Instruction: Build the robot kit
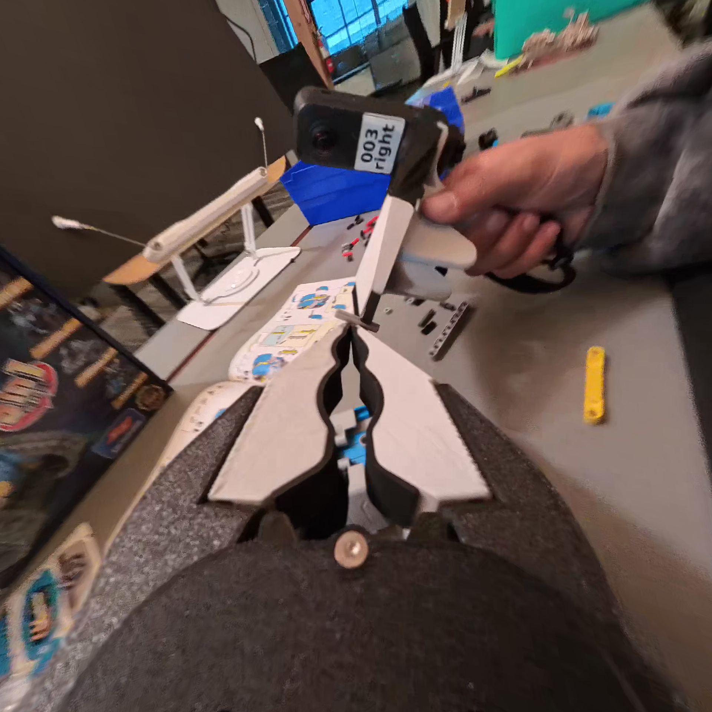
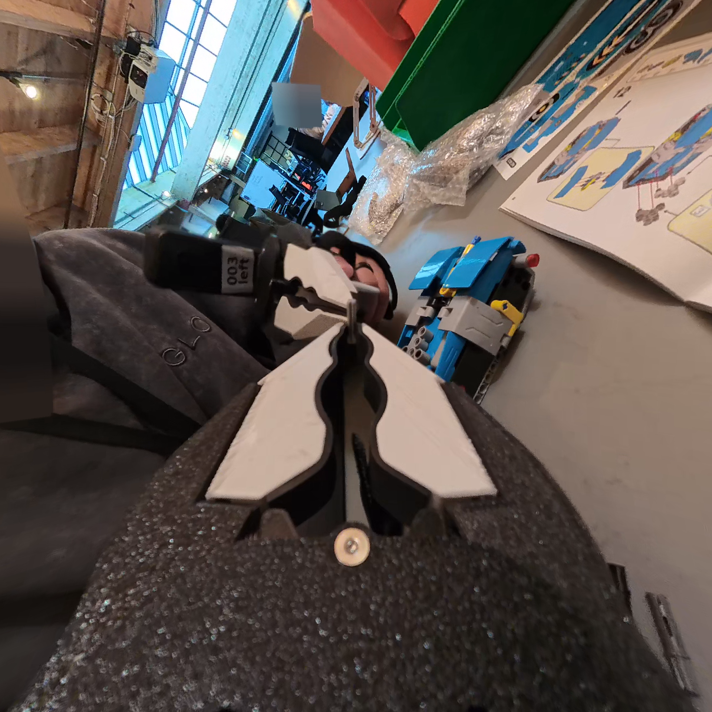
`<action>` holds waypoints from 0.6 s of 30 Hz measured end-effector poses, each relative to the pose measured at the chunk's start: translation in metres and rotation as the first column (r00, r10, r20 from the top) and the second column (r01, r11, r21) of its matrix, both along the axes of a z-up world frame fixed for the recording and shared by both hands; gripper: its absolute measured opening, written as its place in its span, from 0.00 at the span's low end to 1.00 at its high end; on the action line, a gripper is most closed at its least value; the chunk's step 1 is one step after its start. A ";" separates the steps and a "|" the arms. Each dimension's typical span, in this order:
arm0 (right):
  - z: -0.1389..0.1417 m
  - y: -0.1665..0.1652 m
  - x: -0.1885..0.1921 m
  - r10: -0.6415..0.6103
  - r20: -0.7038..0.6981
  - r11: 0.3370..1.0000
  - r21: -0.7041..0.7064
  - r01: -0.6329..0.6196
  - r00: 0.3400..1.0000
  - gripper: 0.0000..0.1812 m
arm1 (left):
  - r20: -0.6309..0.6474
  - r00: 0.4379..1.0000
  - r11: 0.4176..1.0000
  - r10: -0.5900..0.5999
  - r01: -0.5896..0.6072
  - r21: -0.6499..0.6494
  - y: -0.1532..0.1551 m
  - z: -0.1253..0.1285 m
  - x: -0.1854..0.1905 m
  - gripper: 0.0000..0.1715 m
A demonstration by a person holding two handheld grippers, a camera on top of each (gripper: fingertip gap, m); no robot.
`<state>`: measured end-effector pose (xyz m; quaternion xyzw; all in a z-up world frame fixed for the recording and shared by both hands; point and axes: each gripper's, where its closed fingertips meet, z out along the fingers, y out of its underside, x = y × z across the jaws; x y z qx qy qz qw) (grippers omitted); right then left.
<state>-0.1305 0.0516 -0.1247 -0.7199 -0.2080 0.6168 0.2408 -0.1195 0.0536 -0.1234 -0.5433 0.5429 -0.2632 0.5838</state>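
Pinching one small grey pin (image 1: 356,320) between them, the left gripper (image 1: 351,331) and right gripper (image 2: 351,330) are meeting tip to tip above the table (image 1: 539,385), both closed on it.

left gripper (image 1: 351,327): white fingers, black speckled body | pin (image 1: 356,320): grey | strip (image 1: 594,384) near desk's (image 1: 539,443) right edge: yellow | desk: plain grey | bin (image 1: 335,192): blue | model (image 2: 468,308): blue, grey, black, yellow bits | box (image 2: 462,65): green | booklet (image 2: 616,200): white, blue-yellow pictures

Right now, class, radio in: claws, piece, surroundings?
Left claw and right claw shut on small grey pin, tip to tip. Blue brick model beside, apart.
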 end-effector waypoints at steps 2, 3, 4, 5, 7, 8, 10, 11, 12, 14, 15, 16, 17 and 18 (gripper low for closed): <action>-0.004 -0.001 0.000 0.006 0.007 1.000 -0.023 -0.006 1.000 0.02 | -0.063 0.998 0.990 0.026 -0.017 0.137 0.000 -0.004 0.000 0.00; -0.006 -0.001 0.000 0.012 0.009 0.999 -0.037 -0.012 1.000 0.02 | -0.089 0.995 0.980 0.038 -0.019 0.198 0.000 -0.005 0.000 0.00; -0.007 -0.002 0.001 0.017 0.015 0.999 -0.044 -0.017 1.000 0.02 | -0.108 0.993 0.970 0.049 -0.021 0.242 0.000 -0.007 0.001 0.00; -0.009 -0.002 0.001 0.019 0.027 0.999 -0.043 -0.017 0.999 0.02 | -0.123 0.991 0.963 0.058 -0.024 0.268 0.000 -0.008 0.001 0.00; -0.010 0.000 0.003 0.002 0.056 1.000 -0.022 -0.001 0.998 0.02 | -0.133 0.989 0.960 0.066 -0.026 0.279 0.000 -0.009 0.001 0.00; -0.010 0.000 0.003 0.004 0.058 1.000 -0.021 -0.002 0.998 0.02 | -0.133 0.989 0.962 0.068 -0.029 0.273 0.001 -0.009 0.001 0.00; -0.011 0.000 0.004 0.000 0.063 1.000 -0.021 0.001 0.998 0.01 | -0.134 0.988 0.968 0.074 -0.039 0.250 0.004 -0.011 0.000 0.00; -0.012 0.000 0.004 0.003 0.068 1.000 -0.022 -0.001 0.998 0.02 | -0.130 0.989 0.971 0.075 -0.042 0.237 0.005 -0.011 0.000 0.00; -0.013 0.000 0.003 0.002 0.075 1.000 -0.020 0.000 0.997 0.02 | -0.127 0.990 0.974 0.067 -0.037 0.224 0.004 -0.011 0.001 0.00; -0.012 -0.002 0.002 0.014 0.069 1.000 -0.017 -0.012 0.998 0.02 | -0.128 0.991 0.977 0.046 -0.018 0.211 0.000 -0.012 0.003 0.00; -0.012 -0.002 0.002 0.013 0.071 1.000 -0.014 -0.012 0.997 0.02 | -0.128 0.990 0.975 0.052 -0.023 0.223 0.000 -0.012 0.003 0.00; -0.012 -0.002 0.002 0.014 0.071 1.000 -0.017 -0.013 0.997 0.01 | -0.132 0.990 0.971 0.057 -0.024 0.237 0.000 -0.013 0.003 0.00; -0.013 -0.003 0.002 0.017 0.070 1.000 -0.021 -0.016 0.997 0.02 | -0.137 0.989 0.969 0.058 -0.023 0.247 -0.001 -0.013 0.003 0.00; -0.013 -0.004 0.002 0.022 0.068 0.999 -0.025 -0.020 0.997 0.02 | -0.139 0.989 0.967 0.057 -0.020 0.254 -0.001 -0.013 0.004 0.00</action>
